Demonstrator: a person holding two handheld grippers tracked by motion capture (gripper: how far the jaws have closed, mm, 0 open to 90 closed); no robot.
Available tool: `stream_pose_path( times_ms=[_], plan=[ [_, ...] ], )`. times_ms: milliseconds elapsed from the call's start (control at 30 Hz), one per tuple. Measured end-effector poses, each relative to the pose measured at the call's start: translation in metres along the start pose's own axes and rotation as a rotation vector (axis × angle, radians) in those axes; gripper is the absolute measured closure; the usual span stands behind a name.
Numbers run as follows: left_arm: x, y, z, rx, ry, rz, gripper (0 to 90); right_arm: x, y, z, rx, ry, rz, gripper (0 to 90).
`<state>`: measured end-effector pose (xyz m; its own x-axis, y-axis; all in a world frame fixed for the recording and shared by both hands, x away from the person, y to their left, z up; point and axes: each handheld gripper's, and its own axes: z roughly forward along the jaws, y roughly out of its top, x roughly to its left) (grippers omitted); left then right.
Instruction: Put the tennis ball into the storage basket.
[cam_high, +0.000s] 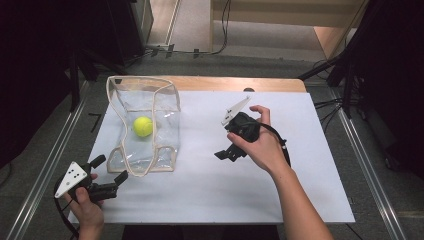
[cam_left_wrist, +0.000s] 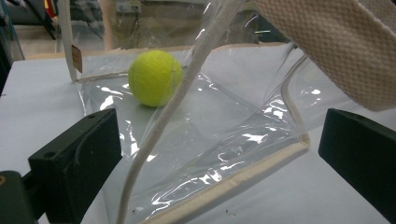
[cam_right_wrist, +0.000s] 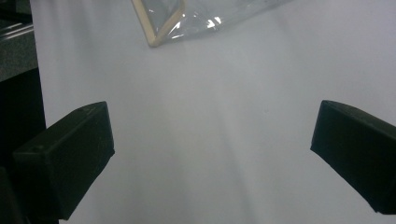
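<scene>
A clear plastic bag (cam_high: 145, 125) with cream trim lies on the white sheet at the left, and a yellow-green tennis ball (cam_high: 143, 126) rests inside it. In the left gripper view the ball (cam_left_wrist: 155, 78) shows through the bag's wall (cam_left_wrist: 224, 130), with a cream strap (cam_left_wrist: 345, 46) hanging at the top right. My left gripper (cam_high: 111, 169) stands open just short of the bag's near edge, holding nothing. My right gripper (cam_high: 227, 152) is open over bare sheet at the table's middle, pointing toward the near left. A corner of the bag (cam_right_wrist: 163, 25) lies beyond its jaws.
The white sheet (cam_high: 250, 180) covers most of the wooden table (cam_high: 235, 83). Metal rails (cam_high: 45, 165) run along both sides. Cables and dark stands sit on the floor beyond the far edge and at the right.
</scene>
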<state>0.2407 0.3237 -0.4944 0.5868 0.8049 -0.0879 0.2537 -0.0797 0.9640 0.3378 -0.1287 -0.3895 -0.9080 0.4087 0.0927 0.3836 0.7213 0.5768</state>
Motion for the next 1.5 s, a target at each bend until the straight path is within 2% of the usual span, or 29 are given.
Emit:
stream_pose_path(
  times_ms=[300,833,1500],
  plan=[
    [0.0,0.0,0.0,0.001,0.002,0.0,0.0,-0.002,-0.021,0.0,0.006,-0.002,0.047,0.0],
    [0.0,0.0,0.0,0.0,-0.001,-0.001,0.0,-0.001,-0.05,0.0,-0.03,-0.028,0.086,0.0],
    [0.0,0.0,0.0,0.001,0.0,0.0,0.0,-0.004,-0.11,-0.001,-0.081,-0.072,0.181,0.0]
  ],
)
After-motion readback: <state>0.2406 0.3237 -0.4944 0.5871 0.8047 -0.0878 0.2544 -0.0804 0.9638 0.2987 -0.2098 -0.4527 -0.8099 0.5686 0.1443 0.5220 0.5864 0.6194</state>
